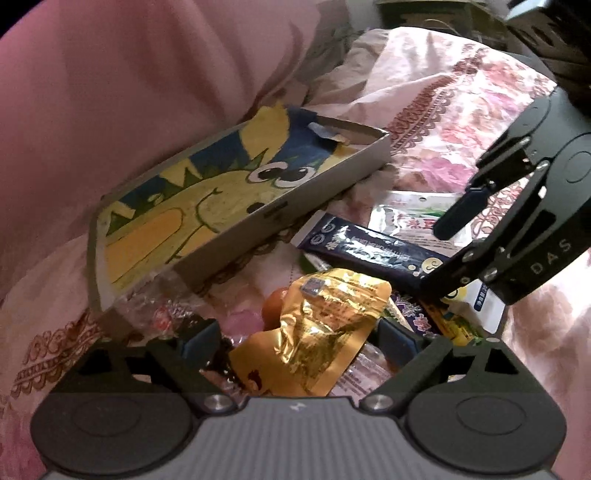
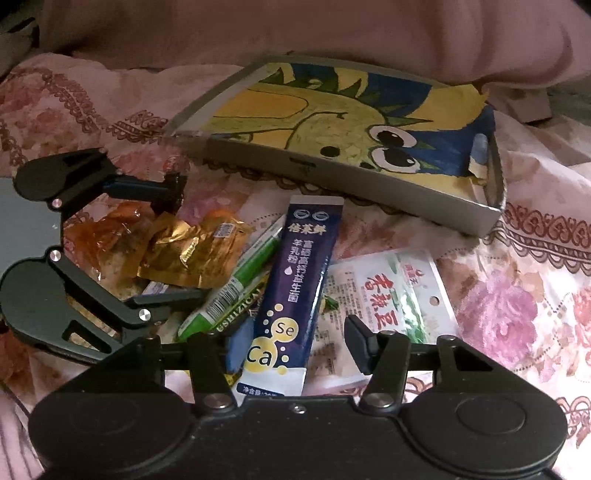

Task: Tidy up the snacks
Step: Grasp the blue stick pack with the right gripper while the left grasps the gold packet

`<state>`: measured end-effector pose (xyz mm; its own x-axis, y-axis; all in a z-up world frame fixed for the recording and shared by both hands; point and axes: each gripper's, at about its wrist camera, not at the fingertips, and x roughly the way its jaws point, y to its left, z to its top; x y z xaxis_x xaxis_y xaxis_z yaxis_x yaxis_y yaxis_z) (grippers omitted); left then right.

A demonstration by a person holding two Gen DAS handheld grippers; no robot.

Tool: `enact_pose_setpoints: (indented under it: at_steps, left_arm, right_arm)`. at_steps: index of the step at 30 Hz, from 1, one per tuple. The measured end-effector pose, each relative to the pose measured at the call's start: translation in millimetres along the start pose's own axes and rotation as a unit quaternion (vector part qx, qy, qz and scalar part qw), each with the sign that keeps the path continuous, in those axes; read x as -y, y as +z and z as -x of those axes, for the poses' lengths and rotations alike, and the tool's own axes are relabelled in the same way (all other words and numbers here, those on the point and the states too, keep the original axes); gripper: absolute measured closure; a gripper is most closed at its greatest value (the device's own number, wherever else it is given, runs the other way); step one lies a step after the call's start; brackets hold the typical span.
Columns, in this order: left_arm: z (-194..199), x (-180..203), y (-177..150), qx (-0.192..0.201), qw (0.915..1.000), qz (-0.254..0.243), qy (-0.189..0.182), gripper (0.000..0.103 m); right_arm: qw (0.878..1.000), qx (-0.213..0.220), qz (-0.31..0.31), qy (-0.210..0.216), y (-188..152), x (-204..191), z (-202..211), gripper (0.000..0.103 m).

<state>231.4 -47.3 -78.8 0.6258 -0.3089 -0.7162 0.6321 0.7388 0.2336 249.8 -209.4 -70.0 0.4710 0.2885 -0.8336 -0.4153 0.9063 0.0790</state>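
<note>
A shallow grey box (image 1: pixel 325 177) (image 2: pixel 369 184) lined with a yellow and blue cartoon drawing lies empty on the bed. In front of it is a pile of snacks. My left gripper (image 1: pixel 299 339) (image 2: pixel 173 243) is open, its fingers either side of a crinkled gold foil packet (image 1: pixel 325 325) (image 2: pixel 192 254). My right gripper (image 2: pixel 299 343) (image 1: pixel 439 251) is open, its fingers either side of the lower end of a dark blue stick sachet (image 2: pixel 299 288) (image 1: pixel 369 251). A green stick pack (image 2: pixel 236 288) lies left of the sachet, a white bean packet (image 2: pixel 391 291) (image 1: pixel 410 218) to its right.
Everything lies on a pink floral bedsheet (image 2: pixel 517 302) (image 1: pixel 461 92). A pink pillow (image 1: pixel 129 92) (image 2: pixel 332 33) rises behind the box. Clear-wrapped sweets (image 1: pixel 162 314) and an orange wrapped snack (image 2: pixel 107 236) lie by the left gripper.
</note>
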Motion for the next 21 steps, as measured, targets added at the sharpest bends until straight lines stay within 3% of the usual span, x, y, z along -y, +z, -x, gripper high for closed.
enact_pose_setpoints:
  at_steps: [5, 10, 17, 18, 21]
  left_arm:
    - [-4.7, -7.8, 4.6, -0.013, 0.9991, -0.01, -0.04, 0.018]
    - [-9.7, -20.1, 7.3, -0.044, 0.996, 0.026, -0.073, 0.024]
    - [-6.8, -15.1, 10.4, -0.088, 0.9907, 0.077, -0.069, 0.035]
    - [-6.6, -12.8, 11.5, -0.1, 0.9886, 0.088, -0.07, 0.041]
    - [-8.2, -10.6, 12.8, -0.14, 0.9788, 0.133, -0.069, 0.042]
  right_arm:
    - [1.0, 0.0, -0.013, 0.012, 1.2, 0.6, -6.0, 0.047]
    - [1.0, 0.001, -0.014, 0.018, 3.4, -2.2, -7.3, 0.059]
    - [1.0, -0.004, 0.005, 0.0, 3.3, -2.7, -3.5, 0.064]
    - [1.0, -0.003, 0.001, 0.0, 3.0, -1.2, -2.5, 0.064]
    - [1.0, -0.003, -0.016, 0.007, 2.5, 5.1, -2.3, 0.062]
